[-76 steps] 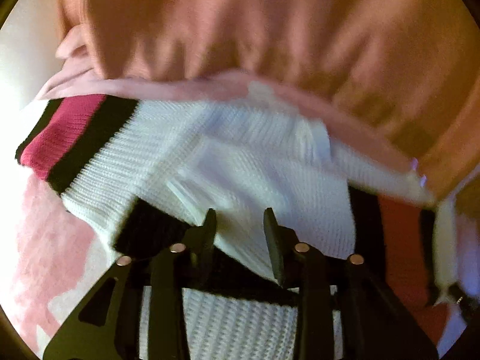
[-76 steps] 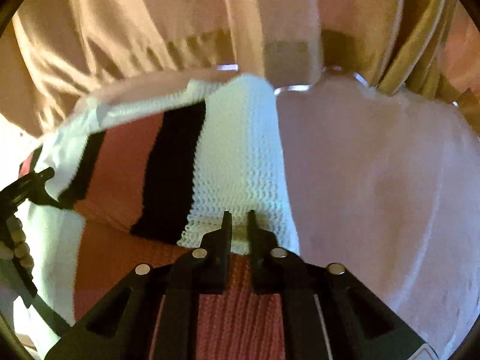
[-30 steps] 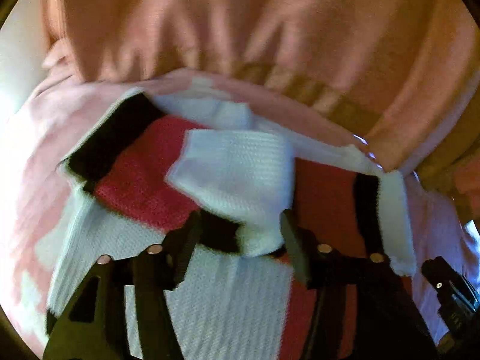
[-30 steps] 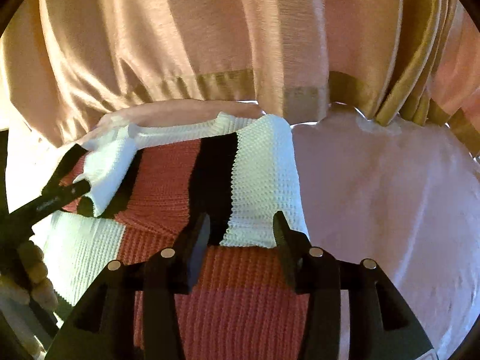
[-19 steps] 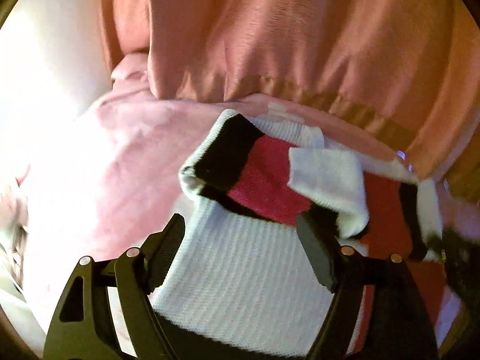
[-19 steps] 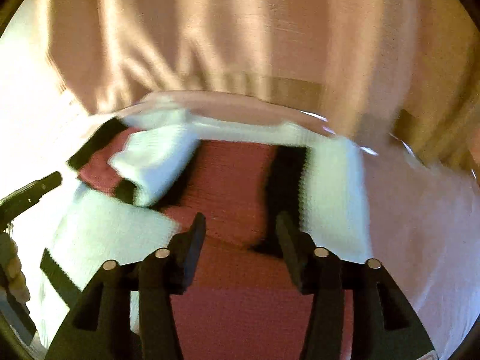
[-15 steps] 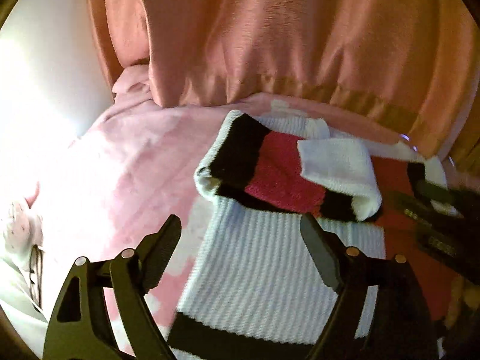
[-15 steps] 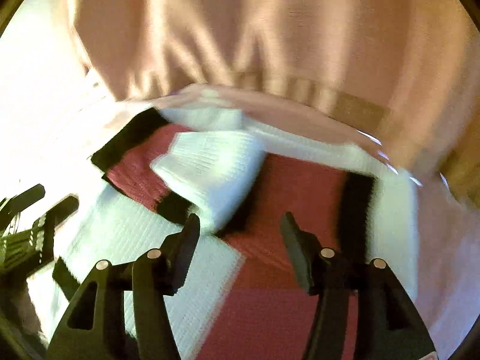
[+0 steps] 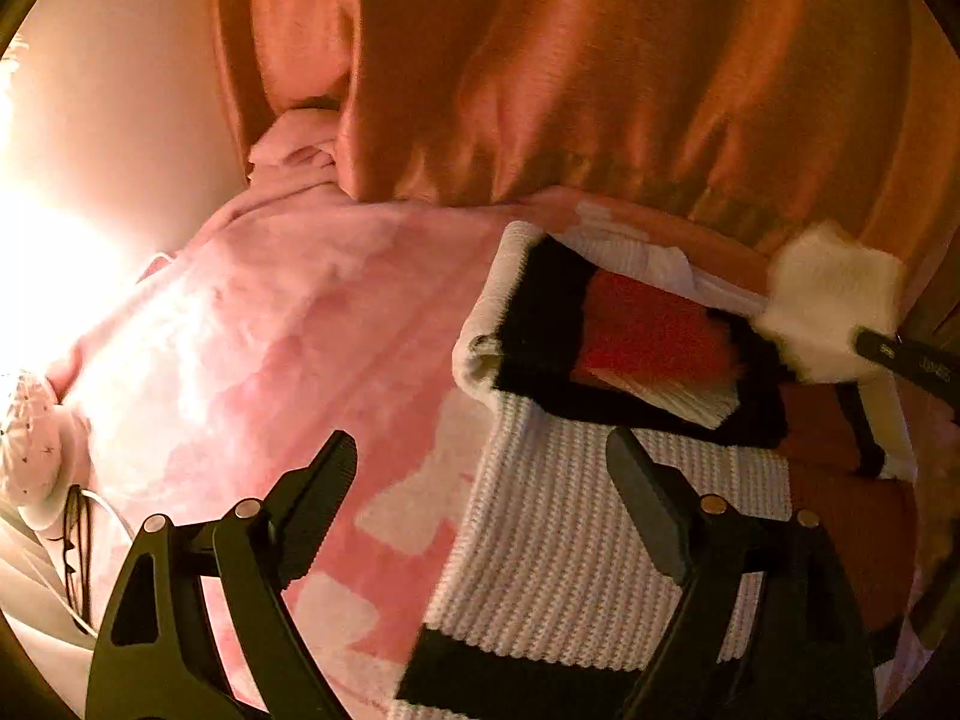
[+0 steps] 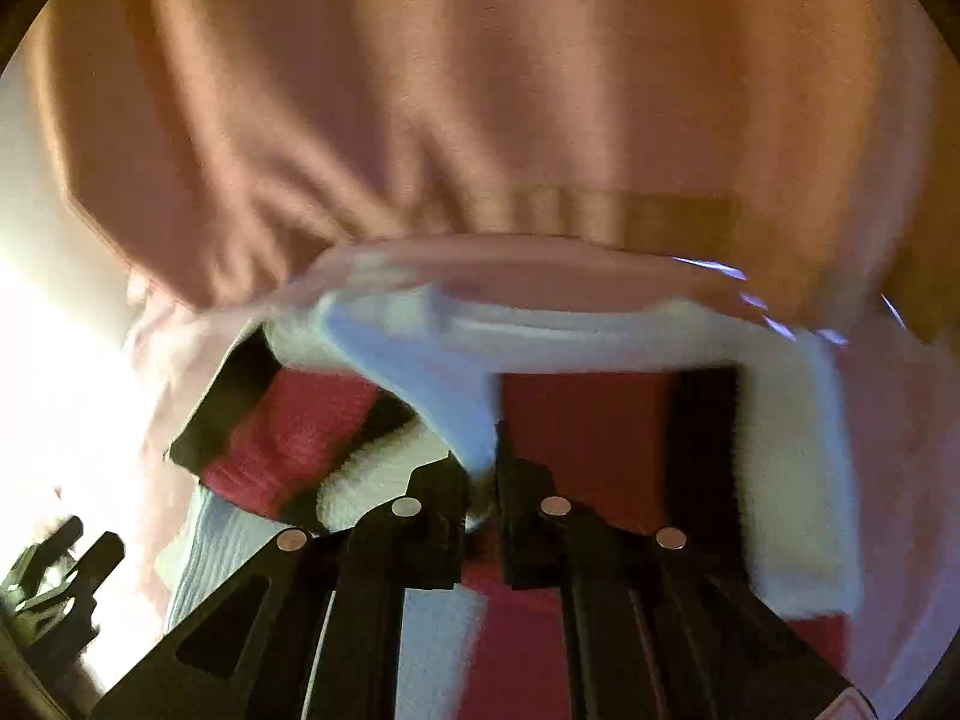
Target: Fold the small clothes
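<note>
On the pink blanket (image 9: 288, 324) lies the striped sweater (image 9: 576, 540). Half a second ago spread, the right tool (image 10: 480, 468) now pinches its white sleeve (image 10: 444, 384), lifted off the body; the left tool (image 9: 480, 468) stays spread, empty.

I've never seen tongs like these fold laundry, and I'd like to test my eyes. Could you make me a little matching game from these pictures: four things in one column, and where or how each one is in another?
Things:
1. left tongs
2. right tongs
3. striped white, black and red knitted sweater
4. fluffy pink blanket

States:
A. spread underneath the garment
B. shut on a white cuff
C. open, holding nothing
D. lying with one sleeve folded across its body

Pairs: 1-C, 2-B, 3-D, 4-A
</note>
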`<state>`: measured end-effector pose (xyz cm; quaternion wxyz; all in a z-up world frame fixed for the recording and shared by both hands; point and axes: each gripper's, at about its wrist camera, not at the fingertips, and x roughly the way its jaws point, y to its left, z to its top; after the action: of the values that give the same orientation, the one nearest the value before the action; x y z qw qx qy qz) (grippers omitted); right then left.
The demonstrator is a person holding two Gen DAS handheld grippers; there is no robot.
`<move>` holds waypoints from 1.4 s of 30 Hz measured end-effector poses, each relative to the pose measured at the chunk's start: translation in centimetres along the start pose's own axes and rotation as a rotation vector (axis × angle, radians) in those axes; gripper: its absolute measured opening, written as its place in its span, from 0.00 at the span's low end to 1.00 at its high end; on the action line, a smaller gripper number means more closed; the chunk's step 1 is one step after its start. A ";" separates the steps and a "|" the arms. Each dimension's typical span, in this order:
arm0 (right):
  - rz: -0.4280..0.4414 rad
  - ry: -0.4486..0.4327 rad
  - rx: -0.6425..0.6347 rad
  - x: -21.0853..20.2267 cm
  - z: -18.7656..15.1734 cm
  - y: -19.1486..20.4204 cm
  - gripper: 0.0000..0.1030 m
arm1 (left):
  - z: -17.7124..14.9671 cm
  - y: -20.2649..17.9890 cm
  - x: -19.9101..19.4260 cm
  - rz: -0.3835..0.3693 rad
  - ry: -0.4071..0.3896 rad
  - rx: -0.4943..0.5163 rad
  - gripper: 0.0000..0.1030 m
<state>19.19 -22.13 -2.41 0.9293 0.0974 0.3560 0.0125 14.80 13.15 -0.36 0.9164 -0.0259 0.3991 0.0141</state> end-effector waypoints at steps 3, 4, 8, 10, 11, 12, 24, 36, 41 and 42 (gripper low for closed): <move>-0.079 0.112 0.004 2.0 -2.3 -3.9 0.14 | 0.0 -0.9 1.0 -0.046 0.036 -0.007 0.80; -0.049 0.147 0.037 2.5 -2.9 -5.1 0.15 | 0.0 -1.3 1.4 -0.066 0.049 -0.017 0.80; 0.048 0.129 0.136 1.9 -3.7 -8.2 0.36 | 0.1 -2.7 3.0 -0.157 0.103 -0.076 0.80; 0.052 0.121 0.133 1.8 -3.2 -8.4 0.45 | 0.2 -3.4 3.7 -0.209 0.123 -0.114 0.80; 0.055 0.130 0.135 2.1 -3.0 -8.6 0.45 | 0.2 -3.6 4.0 -0.233 0.134 -0.137 0.81; 0.064 0.137 0.143 2.4 -2.8 -8.8 0.45 | 0.3 -3.7 4.4 -0.258 0.149 -0.167 0.81; 0.096 0.110 0.145 2.8 -1.3 -9.6 0.06 | 1.5 0.0 11.3 -0.272 0.223 -0.576 0.45; 0.030 0.068 0.204 1.4 0.0 -13.7 0.05 | 1.6 1.2 12.0 -0.214 0.224 -0.546 0.16; 0.031 0.118 0.197 2.4 0.0 -13.9 0.05 | 1.5 0.2 11.5 -0.155 0.215 -0.462 0.17; 0.021 0.138 0.178 2.9 -0.3 -13.7 0.05 | 1.5 0.4 11.5 -0.145 0.213 -0.456 0.18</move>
<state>20.55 -35.25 -7.18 0.8900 0.1824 0.4178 -0.0025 23.68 13.65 -7.81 0.8382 -0.2619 0.4770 0.0351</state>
